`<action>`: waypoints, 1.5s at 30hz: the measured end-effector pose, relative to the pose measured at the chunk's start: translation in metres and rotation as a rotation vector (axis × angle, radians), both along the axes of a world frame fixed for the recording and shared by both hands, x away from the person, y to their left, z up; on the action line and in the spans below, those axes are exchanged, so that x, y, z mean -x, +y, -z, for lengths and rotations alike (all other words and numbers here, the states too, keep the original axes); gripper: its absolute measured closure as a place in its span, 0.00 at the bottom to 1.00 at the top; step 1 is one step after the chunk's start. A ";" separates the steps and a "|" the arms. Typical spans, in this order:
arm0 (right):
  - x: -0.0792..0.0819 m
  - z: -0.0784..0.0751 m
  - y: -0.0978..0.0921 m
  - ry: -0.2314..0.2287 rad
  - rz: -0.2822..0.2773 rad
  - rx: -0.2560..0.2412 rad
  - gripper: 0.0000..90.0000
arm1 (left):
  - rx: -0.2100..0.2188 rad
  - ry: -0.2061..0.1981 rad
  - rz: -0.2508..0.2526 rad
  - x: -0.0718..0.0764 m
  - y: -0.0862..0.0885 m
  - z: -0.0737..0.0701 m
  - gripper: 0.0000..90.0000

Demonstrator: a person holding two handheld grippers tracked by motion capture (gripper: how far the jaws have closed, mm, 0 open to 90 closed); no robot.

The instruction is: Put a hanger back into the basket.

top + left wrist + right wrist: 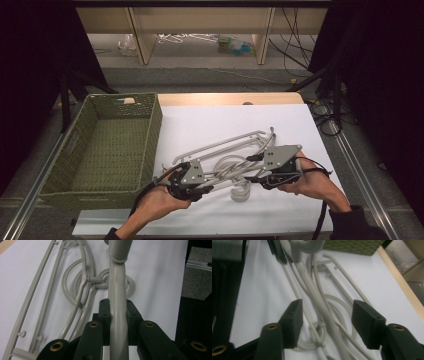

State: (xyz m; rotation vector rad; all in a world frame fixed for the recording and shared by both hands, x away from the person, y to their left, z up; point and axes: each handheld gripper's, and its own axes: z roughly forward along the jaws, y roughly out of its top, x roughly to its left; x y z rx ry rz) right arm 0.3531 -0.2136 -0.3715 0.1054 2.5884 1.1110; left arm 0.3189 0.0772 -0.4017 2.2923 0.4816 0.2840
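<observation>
- Hangers (235, 167), grey plastic and tangled in a heap, lie on the white bench (200, 125) near its front edge, between two hand-held claws.
- Left claw (117, 315) is clamped on the thick arm of one hanger (117, 297).
- Right claw (325, 322) stands wide, a pad on either side of the pile, touching nothing.
- Green woven basket (150, 125) sits farther back at the bench's left.
</observation>
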 end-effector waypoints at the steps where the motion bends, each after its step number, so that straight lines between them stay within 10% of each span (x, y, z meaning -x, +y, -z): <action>1: 0.010 0.002 -0.005 0.007 0.038 -0.047 0.46 | 0.008 0.016 -0.018 -0.003 0.004 -0.002 0.88; 10: 0.034 0.008 -0.022 0.048 0.198 -0.217 0.44 | 0.045 0.017 -0.061 -0.010 0.025 -0.025 0.88; 20: 0.051 0.017 -0.039 0.066 0.336 -0.399 0.35 | 0.217 0.002 -0.138 -0.011 0.061 -0.064 0.88; 34: 0.054 0.028 -0.038 0.103 0.336 -0.382 0.34 | 0.242 -0.119 -0.279 -0.021 0.133 -0.117 0.87; 45: 0.052 0.028 -0.038 0.096 0.344 -0.402 0.32 | 0.263 -0.150 -0.388 -0.038 0.191 -0.100 0.88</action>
